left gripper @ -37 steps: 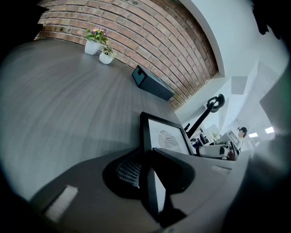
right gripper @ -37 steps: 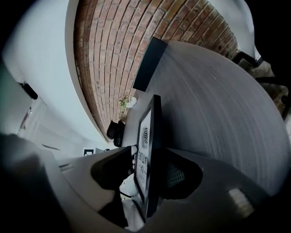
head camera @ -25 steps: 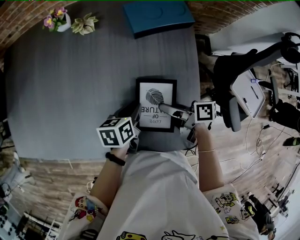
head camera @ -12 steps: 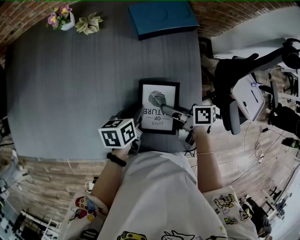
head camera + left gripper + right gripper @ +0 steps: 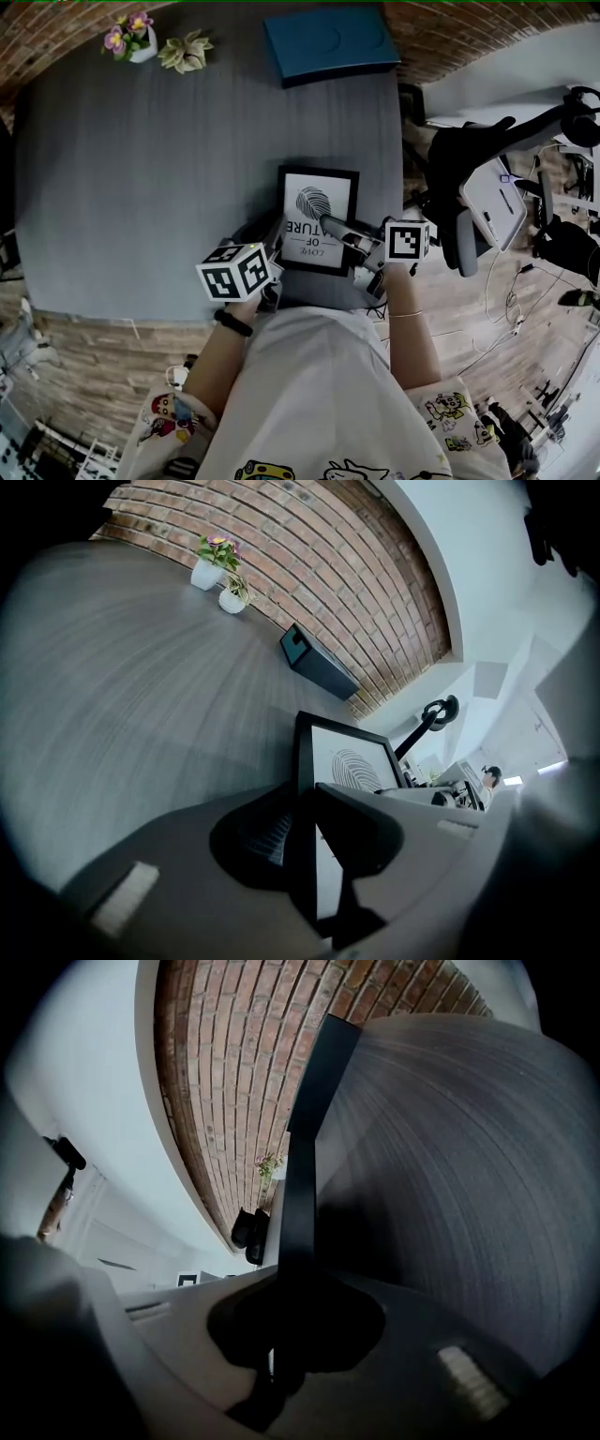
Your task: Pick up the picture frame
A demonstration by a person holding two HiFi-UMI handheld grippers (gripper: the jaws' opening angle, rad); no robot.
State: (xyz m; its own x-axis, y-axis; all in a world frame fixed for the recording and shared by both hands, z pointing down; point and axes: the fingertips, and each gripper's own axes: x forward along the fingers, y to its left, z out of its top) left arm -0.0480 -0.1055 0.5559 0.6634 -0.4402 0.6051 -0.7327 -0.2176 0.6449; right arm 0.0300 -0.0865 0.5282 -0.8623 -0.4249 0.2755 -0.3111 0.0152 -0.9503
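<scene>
Picture frame (image 5: 317,217) on grey table (image 5: 141,187), left tongs (image 5: 274,246), right tongs (image 5: 330,227) at its sides

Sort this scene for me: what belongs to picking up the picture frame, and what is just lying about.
In the job: picture frame; left hand-held gripper, clamped on its left edge; right hand-held gripper, jaws have just been closing on its right side.
Lying about: blue box; flower pot; small plant; office chair.

Pale shirt (image 5: 319,394) printed with cartoon figures; black band (image 5: 231,322) on the left wrist, thin bracelet (image 5: 403,314) on the right. Left gripper (image 5: 275,234) and right gripper (image 5: 329,225) each bear a black-and-white marker cube (image 5: 238,271).
</scene>
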